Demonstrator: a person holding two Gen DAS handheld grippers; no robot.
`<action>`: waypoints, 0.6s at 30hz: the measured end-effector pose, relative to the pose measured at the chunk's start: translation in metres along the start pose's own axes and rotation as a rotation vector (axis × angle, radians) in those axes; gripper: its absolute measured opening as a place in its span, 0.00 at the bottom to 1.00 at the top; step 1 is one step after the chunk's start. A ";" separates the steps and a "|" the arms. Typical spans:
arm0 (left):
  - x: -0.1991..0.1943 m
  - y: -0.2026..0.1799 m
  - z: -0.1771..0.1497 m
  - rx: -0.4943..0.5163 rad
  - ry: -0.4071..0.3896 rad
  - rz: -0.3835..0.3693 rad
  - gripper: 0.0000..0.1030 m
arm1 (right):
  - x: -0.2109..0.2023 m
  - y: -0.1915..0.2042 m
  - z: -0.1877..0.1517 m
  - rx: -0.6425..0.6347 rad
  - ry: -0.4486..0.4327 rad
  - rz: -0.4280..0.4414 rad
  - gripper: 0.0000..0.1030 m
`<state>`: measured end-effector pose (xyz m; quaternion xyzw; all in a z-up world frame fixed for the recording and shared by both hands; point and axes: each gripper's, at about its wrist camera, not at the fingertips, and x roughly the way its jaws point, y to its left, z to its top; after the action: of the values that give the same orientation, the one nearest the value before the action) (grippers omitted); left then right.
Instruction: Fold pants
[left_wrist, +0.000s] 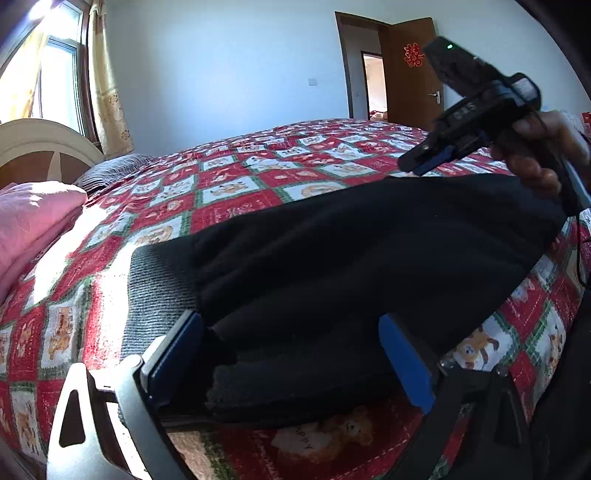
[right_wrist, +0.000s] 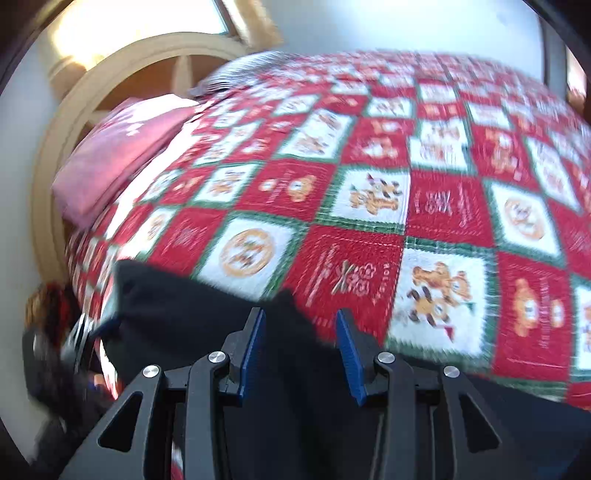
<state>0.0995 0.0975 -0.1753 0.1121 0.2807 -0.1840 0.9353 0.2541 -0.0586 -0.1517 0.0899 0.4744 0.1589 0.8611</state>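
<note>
Both jaws open (parted), straddling black pants (left_wrist: 332, 258)

The pants (left_wrist: 332, 251) are black, of thick soft cloth with a ribbed grey-black band at their left end, and they lie lengthwise across the near edge of the bed, on a red, white and green checked quilt (left_wrist: 229, 177). They look doubled over, with a folded layer bunched at the near side. In the blurred right wrist view the dark cloth (right_wrist: 192, 317) fills the near left.
</note>
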 end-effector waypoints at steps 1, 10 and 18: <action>-0.001 0.000 -0.001 0.004 -0.005 -0.003 0.96 | 0.010 -0.005 0.004 0.033 0.016 0.020 0.41; 0.000 -0.003 0.003 -0.017 0.007 0.022 0.99 | 0.023 0.002 -0.001 0.042 0.038 0.064 0.06; 0.002 -0.003 0.004 -0.026 0.016 0.031 0.99 | 0.030 -0.006 0.006 0.033 0.011 -0.017 0.04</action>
<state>0.1016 0.0934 -0.1736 0.1057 0.2887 -0.1646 0.9372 0.2755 -0.0535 -0.1739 0.0992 0.4824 0.1444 0.8583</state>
